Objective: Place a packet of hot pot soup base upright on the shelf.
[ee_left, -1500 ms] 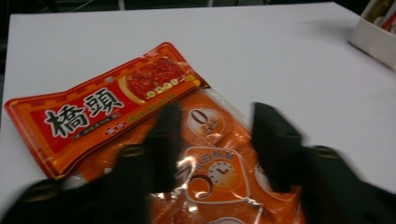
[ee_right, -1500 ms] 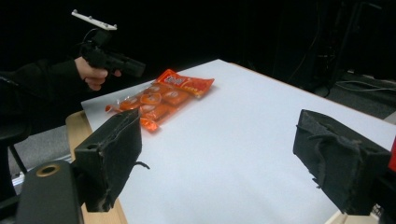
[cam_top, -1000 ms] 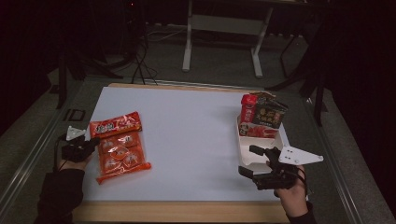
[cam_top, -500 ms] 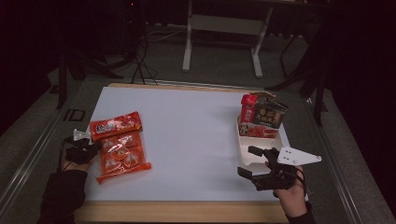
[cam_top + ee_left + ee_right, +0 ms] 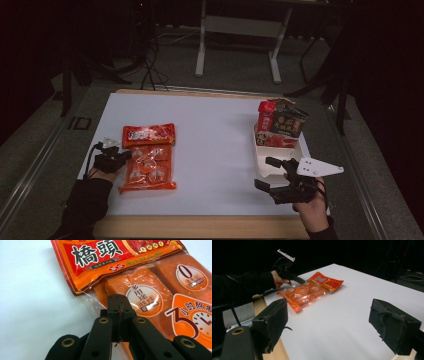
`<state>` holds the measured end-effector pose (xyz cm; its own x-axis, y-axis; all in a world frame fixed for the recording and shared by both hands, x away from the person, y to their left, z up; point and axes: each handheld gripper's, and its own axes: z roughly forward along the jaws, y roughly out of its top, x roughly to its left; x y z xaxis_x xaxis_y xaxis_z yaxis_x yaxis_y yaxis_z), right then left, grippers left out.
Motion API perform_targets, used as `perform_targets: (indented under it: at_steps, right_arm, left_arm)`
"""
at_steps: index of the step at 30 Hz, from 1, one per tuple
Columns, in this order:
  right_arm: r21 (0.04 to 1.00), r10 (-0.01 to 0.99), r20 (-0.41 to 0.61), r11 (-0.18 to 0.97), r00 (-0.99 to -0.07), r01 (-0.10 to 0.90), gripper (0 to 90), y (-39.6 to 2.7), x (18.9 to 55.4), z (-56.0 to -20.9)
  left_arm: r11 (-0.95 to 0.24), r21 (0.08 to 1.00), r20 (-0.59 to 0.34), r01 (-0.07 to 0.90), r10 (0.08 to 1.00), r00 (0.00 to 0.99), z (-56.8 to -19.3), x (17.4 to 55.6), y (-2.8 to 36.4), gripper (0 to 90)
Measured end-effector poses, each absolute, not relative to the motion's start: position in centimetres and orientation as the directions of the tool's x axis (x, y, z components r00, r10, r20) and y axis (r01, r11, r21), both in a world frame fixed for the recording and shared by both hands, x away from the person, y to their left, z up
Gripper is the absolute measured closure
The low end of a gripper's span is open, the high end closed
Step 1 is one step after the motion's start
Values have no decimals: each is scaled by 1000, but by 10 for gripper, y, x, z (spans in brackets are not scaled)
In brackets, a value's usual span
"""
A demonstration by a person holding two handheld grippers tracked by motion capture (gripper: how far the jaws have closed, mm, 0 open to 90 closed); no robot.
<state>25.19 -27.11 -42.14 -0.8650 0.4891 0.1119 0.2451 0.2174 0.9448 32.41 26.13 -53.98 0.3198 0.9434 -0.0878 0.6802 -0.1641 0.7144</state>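
Left gripper now against packet

Orange clear-fronted packet of wrapped blocks lay flat at left of white desk, long side toward far edge. Red-orange printed pouch lay flat across its far end, overlapping.

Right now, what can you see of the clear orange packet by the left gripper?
The clear orange packet lies flat near the table's left edge, a glossy see-through wrapper over orange blocks with round white labels. A red printed bag overlaps its far end. The left gripper, jaws shut, is pinched on the packet's clear side edge.
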Motion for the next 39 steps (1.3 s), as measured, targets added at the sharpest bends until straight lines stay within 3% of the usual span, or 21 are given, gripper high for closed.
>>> perform_targets:
  at_steps: [23,39]
  right_arm:
    - [942,488,113,224,-865,250,155,-272,252,-423]
    - [943,493,119,215,-862,253,155,-275,252,-423]
  left_arm:
    - [-296,718,-124,630,836,535,-537,326,189,900]
    - [-331,695,-140,638,808,572,-528,303,201,900]
